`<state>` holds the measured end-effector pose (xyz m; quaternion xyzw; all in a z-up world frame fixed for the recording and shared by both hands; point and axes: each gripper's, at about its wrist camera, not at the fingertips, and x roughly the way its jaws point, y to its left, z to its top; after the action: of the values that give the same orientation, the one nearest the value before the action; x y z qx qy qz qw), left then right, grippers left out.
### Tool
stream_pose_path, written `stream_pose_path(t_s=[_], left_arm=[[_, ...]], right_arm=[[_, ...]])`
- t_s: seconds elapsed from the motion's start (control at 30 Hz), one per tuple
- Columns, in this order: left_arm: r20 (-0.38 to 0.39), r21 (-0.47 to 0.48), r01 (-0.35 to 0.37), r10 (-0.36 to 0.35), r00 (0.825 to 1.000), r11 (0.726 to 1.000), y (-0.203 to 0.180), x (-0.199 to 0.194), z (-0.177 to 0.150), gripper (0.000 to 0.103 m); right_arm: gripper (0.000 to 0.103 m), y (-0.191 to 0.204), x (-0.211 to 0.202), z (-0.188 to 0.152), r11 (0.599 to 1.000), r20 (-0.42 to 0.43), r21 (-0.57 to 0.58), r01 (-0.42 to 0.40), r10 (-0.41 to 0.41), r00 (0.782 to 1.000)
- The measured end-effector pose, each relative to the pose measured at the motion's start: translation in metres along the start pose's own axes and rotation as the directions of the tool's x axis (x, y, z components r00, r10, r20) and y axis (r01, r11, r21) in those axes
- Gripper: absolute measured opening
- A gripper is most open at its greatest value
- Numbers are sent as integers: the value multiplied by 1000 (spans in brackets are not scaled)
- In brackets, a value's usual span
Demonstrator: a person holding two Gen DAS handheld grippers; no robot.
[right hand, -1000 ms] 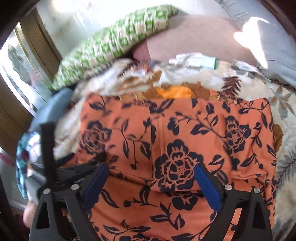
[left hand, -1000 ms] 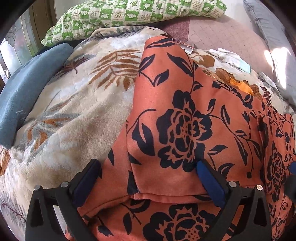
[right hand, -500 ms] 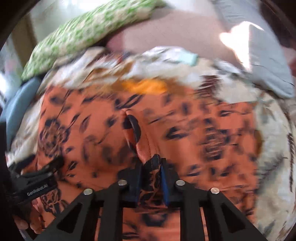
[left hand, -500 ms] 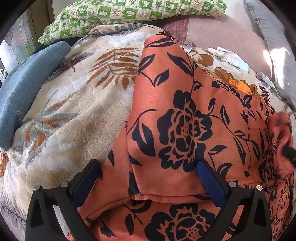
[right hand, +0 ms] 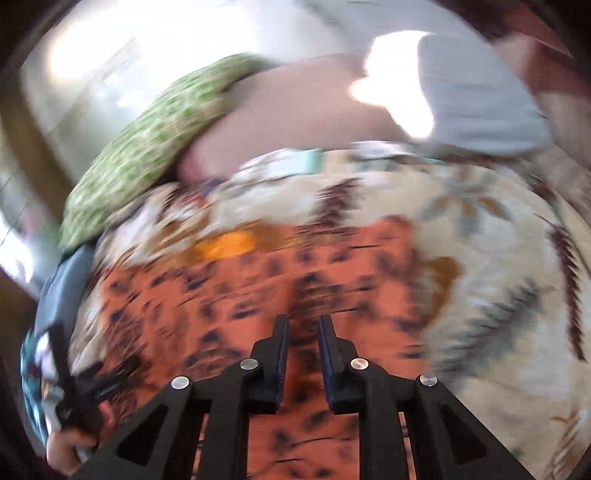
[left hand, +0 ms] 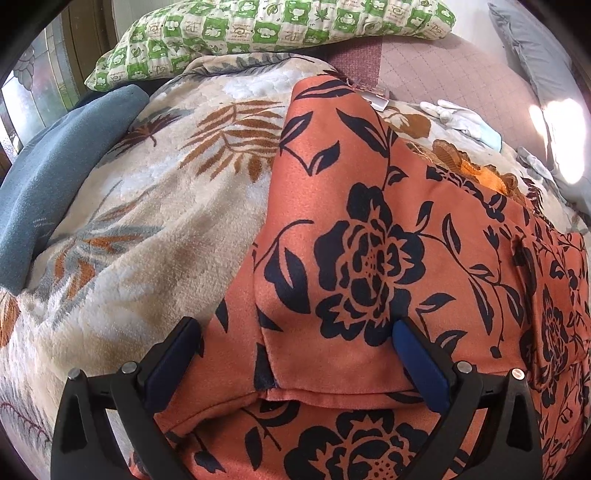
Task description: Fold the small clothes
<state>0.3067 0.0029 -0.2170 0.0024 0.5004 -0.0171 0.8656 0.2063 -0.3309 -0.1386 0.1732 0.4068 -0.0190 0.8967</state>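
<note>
The left gripper (left hand: 295, 325) stands wide open, its pads resting on the near fold of the orange floral garment (left hand: 369, 221) without pinching it. The right gripper (right hand: 303, 321) is nearly closed, its jaws having just eased apart a little; cloth shows in the narrow gap, but the blur hides whether it is gripped. The garment lies spread on a leaf-print blanket (left hand: 147, 221), with a green pillow (left hand: 258, 29) at the far edge.

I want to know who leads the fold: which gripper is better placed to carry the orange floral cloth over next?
Right, probably. The right gripper has its jaws nearly closed around a pinch of the orange floral cloth; they just eased open slightly. The left gripper stands wide open over it, gripping nothing.
</note>
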Motion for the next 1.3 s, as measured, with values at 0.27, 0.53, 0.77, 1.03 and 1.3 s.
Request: stream_pose_path(t_s=[0.27, 0.53, 0.77, 1.03, 1.3], left_arm=[[-1, 11, 1, -1, 1000, 1000, 0, -1, -2, 103], [-22, 3, 14, -14, 1000, 1000, 3, 1, 4, 103], [-26, 11, 22, -21, 999, 1000, 5, 1, 4, 103], [-38, 20, 38, -38, 999, 999, 6, 0, 4, 103], [-33, 21, 30, -30, 999, 999, 6, 1, 3, 103]], right_arm=[[28, 71, 79, -41, 996, -144, -90, 24, -37, 989], [79, 56, 89, -29, 986, -214, 56, -159, 167, 962], [80, 94, 54, -39, 971, -144, -224, 85, -119, 982], [31, 90, 80, -42, 968, -168, -187, 168, -200, 965], [17, 6, 42, -16, 965, -92, 23, 261, -258, 962]])
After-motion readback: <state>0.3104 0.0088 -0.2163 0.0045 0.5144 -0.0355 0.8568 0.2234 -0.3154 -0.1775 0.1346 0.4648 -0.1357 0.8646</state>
